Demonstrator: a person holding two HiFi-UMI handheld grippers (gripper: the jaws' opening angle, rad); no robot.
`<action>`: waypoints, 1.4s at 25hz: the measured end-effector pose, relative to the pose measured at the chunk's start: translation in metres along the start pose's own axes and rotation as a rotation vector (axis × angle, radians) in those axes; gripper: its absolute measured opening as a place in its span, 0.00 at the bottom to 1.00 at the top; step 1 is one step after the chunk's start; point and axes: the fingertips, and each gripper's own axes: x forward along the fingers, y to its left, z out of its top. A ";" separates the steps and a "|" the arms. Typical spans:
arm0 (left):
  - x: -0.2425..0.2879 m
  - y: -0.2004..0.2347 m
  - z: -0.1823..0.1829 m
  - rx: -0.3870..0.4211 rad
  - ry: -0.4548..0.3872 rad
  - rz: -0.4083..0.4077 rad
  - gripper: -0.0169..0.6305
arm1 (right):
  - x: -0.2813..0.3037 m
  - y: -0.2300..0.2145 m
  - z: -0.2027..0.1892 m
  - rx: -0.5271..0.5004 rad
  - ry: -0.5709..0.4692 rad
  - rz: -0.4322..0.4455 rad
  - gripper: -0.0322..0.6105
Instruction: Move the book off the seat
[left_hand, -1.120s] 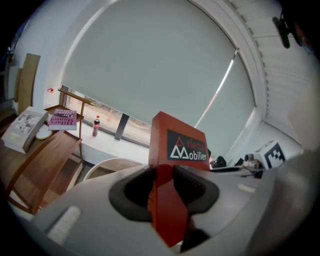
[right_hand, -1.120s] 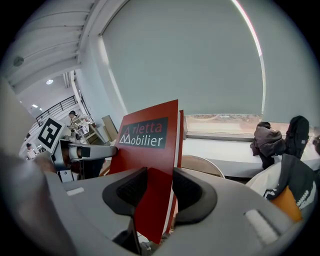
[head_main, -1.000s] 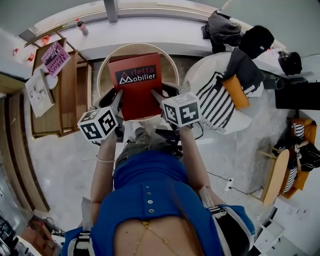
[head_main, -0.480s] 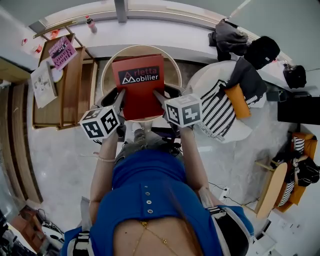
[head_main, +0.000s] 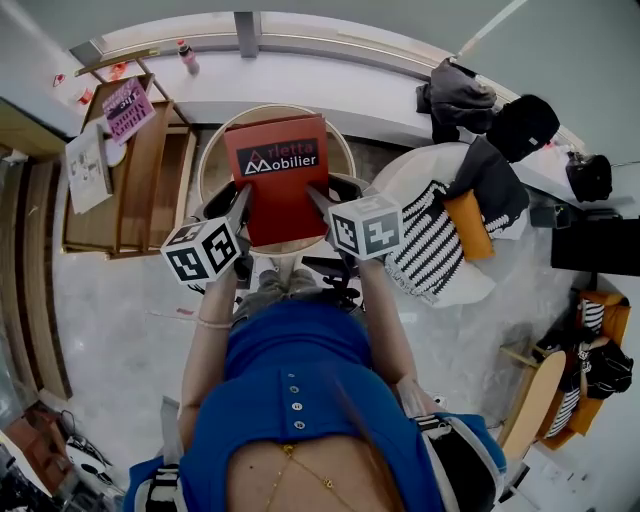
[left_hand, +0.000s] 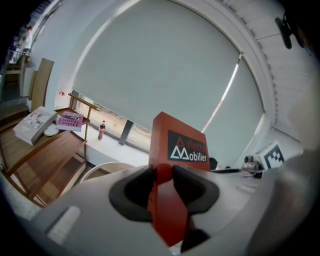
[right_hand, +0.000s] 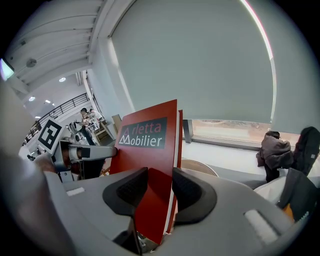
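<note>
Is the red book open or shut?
Shut. The red book has its covers pressed together, with the left gripper and right gripper each clamped on one side edge.

Left hand-held gripper (head_main: 242, 194) and right hand-held gripper (head_main: 312, 192) reach forward, clamped.

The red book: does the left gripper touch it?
Touching. The left gripper view shows the left gripper closed on the red book, both jaws pressing its sides.

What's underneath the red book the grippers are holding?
The round wooden seat lies below the red book; only its rim shows around it in the head view. The book covers the seat's middle, so that part is hidden.
</note>
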 end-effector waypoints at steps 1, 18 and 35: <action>0.001 -0.002 0.000 0.000 -0.004 0.003 0.22 | -0.001 -0.003 0.001 -0.005 -0.003 0.003 0.29; 0.002 -0.012 -0.004 -0.011 -0.021 0.044 0.22 | -0.004 -0.011 -0.001 -0.020 0.004 0.047 0.29; 0.008 -0.012 -0.013 -0.017 -0.003 0.048 0.21 | 0.000 -0.018 -0.010 -0.017 0.024 0.055 0.29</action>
